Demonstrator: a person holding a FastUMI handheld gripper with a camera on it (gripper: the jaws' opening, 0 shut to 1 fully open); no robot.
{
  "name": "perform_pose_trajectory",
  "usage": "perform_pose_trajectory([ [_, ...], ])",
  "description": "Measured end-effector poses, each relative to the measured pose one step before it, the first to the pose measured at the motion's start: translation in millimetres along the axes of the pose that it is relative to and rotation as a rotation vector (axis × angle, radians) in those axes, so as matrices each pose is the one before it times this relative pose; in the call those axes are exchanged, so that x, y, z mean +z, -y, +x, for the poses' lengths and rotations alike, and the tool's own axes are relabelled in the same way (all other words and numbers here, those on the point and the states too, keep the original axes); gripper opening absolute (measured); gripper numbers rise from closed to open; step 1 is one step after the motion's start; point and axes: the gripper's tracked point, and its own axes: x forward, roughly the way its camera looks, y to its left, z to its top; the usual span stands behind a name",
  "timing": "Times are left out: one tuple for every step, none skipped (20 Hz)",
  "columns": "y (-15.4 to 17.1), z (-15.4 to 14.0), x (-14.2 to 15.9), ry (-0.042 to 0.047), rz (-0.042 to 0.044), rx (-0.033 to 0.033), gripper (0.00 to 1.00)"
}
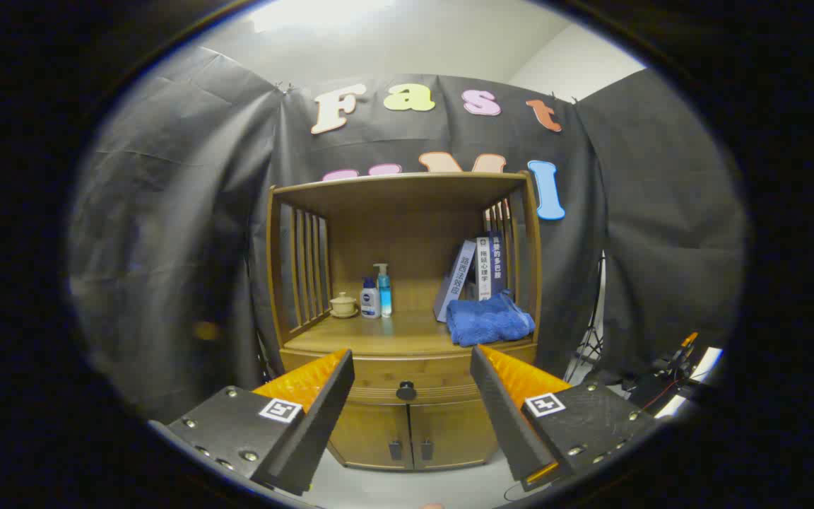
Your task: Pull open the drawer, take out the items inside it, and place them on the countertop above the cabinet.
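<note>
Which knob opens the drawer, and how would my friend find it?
Find the wooden cabinet in front of the black cloth wall. Under its countertop, where the blue towel lies, runs the shut drawer. The round dark knob sits in its middle, beyond the open gripper and between the fingers. It is one round knob, unlike the two small door handles lower down.

We are holding the gripper (pixel 410 367) with its fingers spread wide, gripping nothing, facing the wooden cabinet (pixel 407 424). The closed drawer's knob (pixel 406 390) is sitting between them; a blue towel (pixel 488 322), bottles (pixel 376 293) and books (pixel 478 272) are resting on the countertop (pixel 386 336).
</note>
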Motion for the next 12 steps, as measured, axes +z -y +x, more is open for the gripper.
perform_pose_trajectory([
  [-0.95,-0.78,0.81,-0.00104,0.00490,0.00421,0.99],
  [0.57,-0.78,0.79,0.00116,0.00328,0.00108,0.99],
  [0.06,-0.12,0.97,0.00157,-0.00187,0.00020,0.99],
  [0.39,0.08,-0.32,0.00206,-0.01107,-0.00358,0.99],
  [0.39,0.72,0.02,-0.00204,-0.01460,-0.00180,0.99],
  [-1.04,-0.15,-1.10,-0.00122,-0.01231,0.00057,0.99],
  [0.14,0.10,0.44,-0.00225,-0.00942,0.00135,0.99],
  [0.60,0.62,-0.48,-0.00086,-0.00288,0.00054,0.99],
  [-0.43,-1.20,1.99,0.00231,0.00429,0.00187,0.99],
  [-0.86,-1.52,1.56,0.00432,0.00456,0.00164,0.99],
  [0.34,-0.94,2.38,0.00346,0.00270,-0.00169,0.99],
  [0.60,0.03,0.89,0.00312,-0.00198,-0.00227,0.99],
])
